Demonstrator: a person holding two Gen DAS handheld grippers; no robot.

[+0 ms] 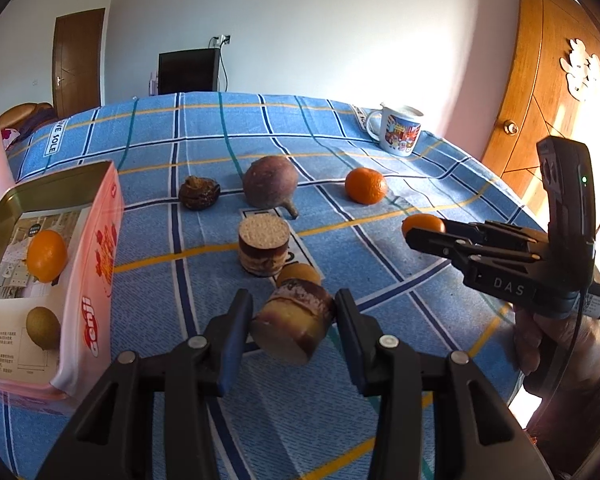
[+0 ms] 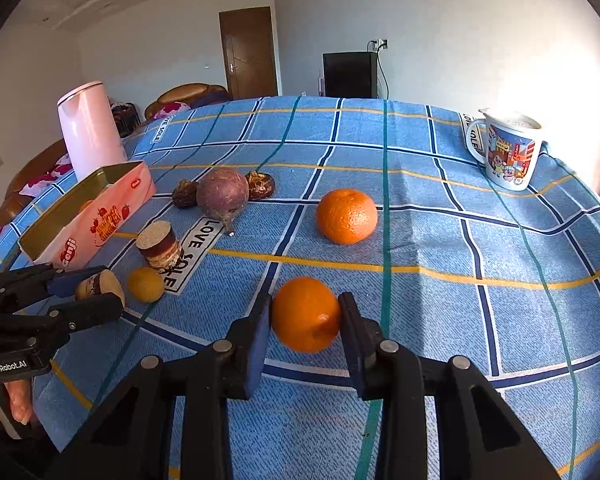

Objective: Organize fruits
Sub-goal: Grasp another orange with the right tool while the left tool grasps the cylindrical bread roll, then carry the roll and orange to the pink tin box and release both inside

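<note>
My left gripper (image 1: 294, 312) is shut on a short cut cylinder piece (image 1: 292, 326) with brown rind and pale yellow flesh, tilted just above the blue checked cloth. From the right wrist view that same gripper (image 2: 100, 292) pinches the piece (image 2: 104, 282) at the left. My right gripper (image 2: 306, 306) is shut on a small orange (image 2: 305, 314), both pads pressed against its sides. A pink tin box (image 1: 96, 248) at the left holds an orange (image 1: 46, 255) and a kiwi (image 1: 43, 328).
On the cloth lie a second cut piece (image 1: 263, 248) standing upright, a small yellow fruit (image 1: 298, 274), a purple round root (image 1: 270, 186), a dark wrinkled fruit (image 1: 199, 192) and another orange (image 2: 346, 216). A printed mug (image 2: 508, 154) and a pink kettle (image 2: 90, 128) stand at the back.
</note>
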